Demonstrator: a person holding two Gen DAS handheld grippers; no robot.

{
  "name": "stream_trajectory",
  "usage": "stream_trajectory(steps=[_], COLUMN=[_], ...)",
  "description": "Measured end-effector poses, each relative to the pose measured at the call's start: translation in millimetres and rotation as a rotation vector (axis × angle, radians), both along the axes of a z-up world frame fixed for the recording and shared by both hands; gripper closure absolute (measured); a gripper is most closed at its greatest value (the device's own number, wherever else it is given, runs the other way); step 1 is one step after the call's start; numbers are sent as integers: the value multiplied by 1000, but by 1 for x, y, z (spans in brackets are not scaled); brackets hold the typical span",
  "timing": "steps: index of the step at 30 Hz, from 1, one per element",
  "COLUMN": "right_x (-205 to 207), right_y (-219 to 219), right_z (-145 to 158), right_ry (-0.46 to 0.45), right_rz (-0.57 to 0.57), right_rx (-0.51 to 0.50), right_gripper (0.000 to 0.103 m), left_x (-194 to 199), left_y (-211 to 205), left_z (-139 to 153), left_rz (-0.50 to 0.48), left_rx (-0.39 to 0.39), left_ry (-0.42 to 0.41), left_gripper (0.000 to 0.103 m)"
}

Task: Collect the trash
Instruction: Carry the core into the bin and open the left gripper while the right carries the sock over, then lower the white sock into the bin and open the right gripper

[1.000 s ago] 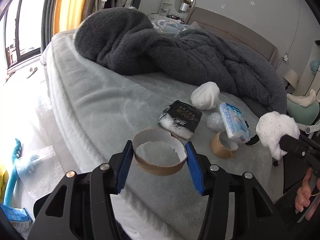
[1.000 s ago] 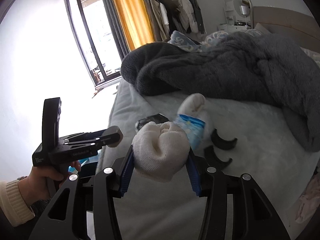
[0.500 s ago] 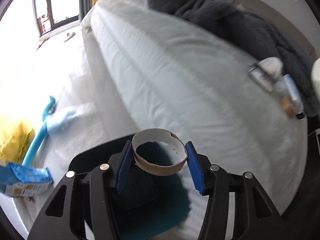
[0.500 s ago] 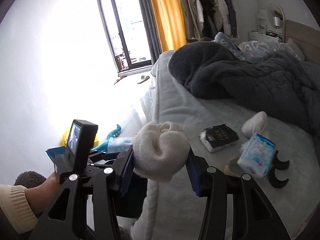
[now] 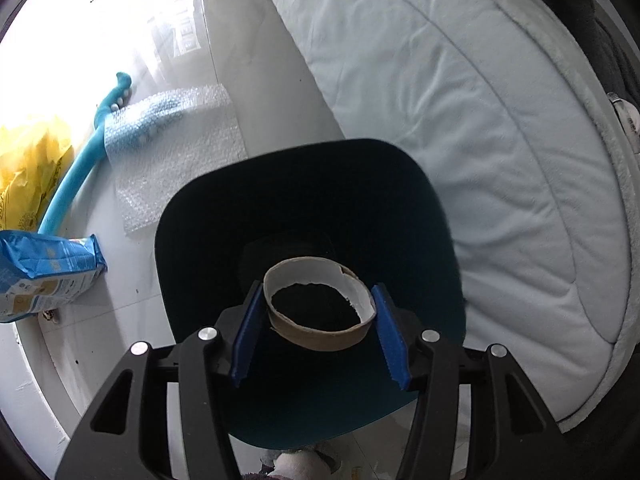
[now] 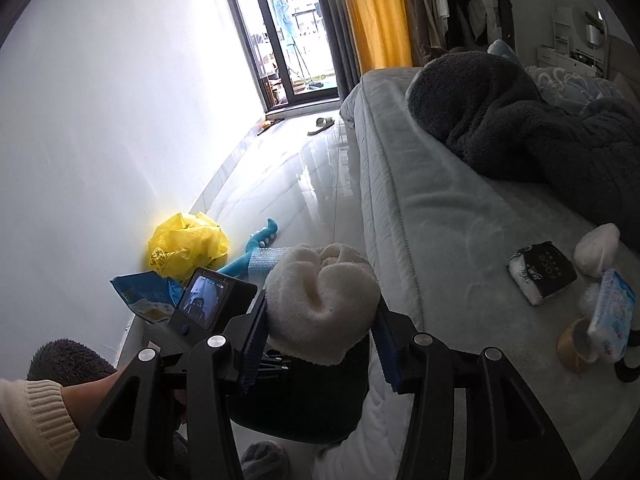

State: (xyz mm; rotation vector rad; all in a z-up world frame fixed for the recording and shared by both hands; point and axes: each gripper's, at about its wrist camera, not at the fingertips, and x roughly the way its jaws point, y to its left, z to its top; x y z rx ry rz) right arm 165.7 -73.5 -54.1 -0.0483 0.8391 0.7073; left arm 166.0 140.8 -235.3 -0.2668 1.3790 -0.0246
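**Cardboard ring over the bin, white wad close behind**

Brown cardboard, white inside: a tape ring (image 5: 318, 312) clamped between the blue pads (image 5: 246, 338) of the left gripper (image 5: 318, 330), held right above the dark mouth of the bin (image 5: 192, 248). Bin standing on the pale floor (image 5: 256, 60), tight against the side of the bed (image 5: 480, 120). Something dark at the bottom of the bin, too shadowed to make out.

On the floor beside the bin: bubble wrap (image 5: 176, 152), a blue curved tube (image 5: 76, 176) partly under it, a blue snack bag (image 5: 40, 276) and a crumpled yellow bag (image 5: 24, 176) against the wall.

White and soft, a balled-up wad (image 6: 320, 304), squeezed between the fingers of the right gripper (image 6: 320, 336), hanging over the near edge of the same bin (image 6: 304, 404), next to the mattress edge. Left tool's small screen (image 6: 202, 300) showing just left of the wad.

Left on the bed (image 6: 440, 208): a black tissue pack (image 6: 542, 276), a white wad (image 6: 596, 246), a blue-and-white packet (image 6: 612, 316) leaning on a second cardboard ring (image 6: 572, 344), all near one another below the dark grey blanket (image 6: 520, 120). A slipper (image 6: 320, 123) lying far off by the glass door (image 6: 288, 40), beside the yellow curtain (image 6: 372, 12).
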Motion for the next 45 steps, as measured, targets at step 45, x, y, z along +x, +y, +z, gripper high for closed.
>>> stream_trajectory(steps=[45], right_x=[14], right_y=[116], right_z=[-192], right_ry=[360], right_rz=[85], right_rx=[-404], right_gripper=[53], left_x=[-76], left_y=[115], left_z=[153], left_rz=[119], left_rx=[53], left_ry=[-601], left_gripper=[49])
